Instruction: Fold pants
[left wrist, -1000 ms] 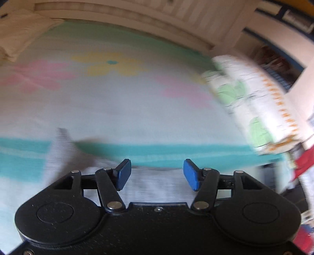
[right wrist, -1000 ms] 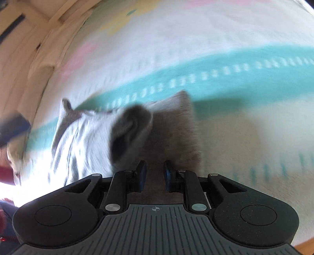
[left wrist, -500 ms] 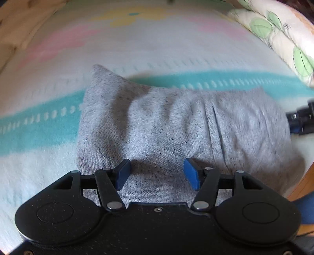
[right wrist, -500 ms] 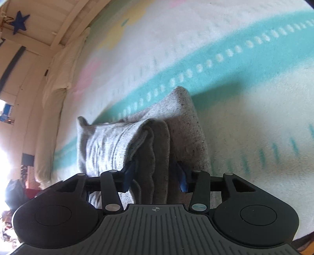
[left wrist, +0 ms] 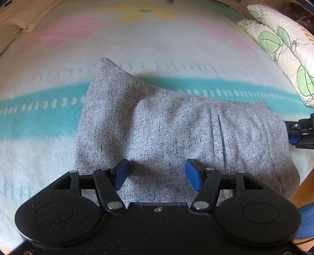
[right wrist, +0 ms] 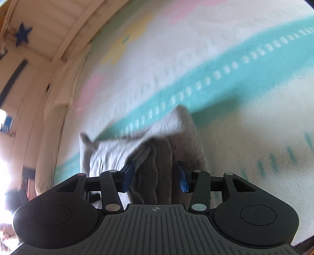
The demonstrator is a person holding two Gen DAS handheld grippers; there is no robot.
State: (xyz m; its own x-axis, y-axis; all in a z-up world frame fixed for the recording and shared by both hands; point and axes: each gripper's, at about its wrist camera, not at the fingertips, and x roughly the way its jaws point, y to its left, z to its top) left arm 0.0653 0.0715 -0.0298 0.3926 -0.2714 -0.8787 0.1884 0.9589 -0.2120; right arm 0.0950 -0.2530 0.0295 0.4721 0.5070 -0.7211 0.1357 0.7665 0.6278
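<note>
Left gripper [left wrist: 157,172]: my blue pads are spread wide and easing wider. They hover over the top layer of the grey pants [left wrist: 176,133]; fabric shows between them, but neither pad presses on it. Nothing held.

Right gripper [right wrist: 156,175]: jaws parted, one pad on each side of the stacked folds at the pants' [right wrist: 162,157] end. The left pad seems to brush the cloth; the right pad stands clear of it. No pinch that I can see. In the left wrist view the same gripper [left wrist: 300,131] pokes in at the pants' right end, just beside the fabric.

Pants: speckled grey knit, folded into a thick bundle with several layers showing at the end nearest my right camera. One far corner sticks up in a point. A seam runs across the top layer, right of the left gripper's pads.

Bed cover [left wrist: 147,43]: the bundle sits by its near edge, lying partly over the turquoise band with pale dashes that crosses the cover. Pink and yellow flower shapes lie beyond, toward the far edge.

Leaf-print pillow [left wrist: 284,51] along the right edge, well apart from the pants. Beige pillow [left wrist: 21,17] at the far left corner. Blue star [right wrist: 22,34] on the pale wall past the bed.
</note>
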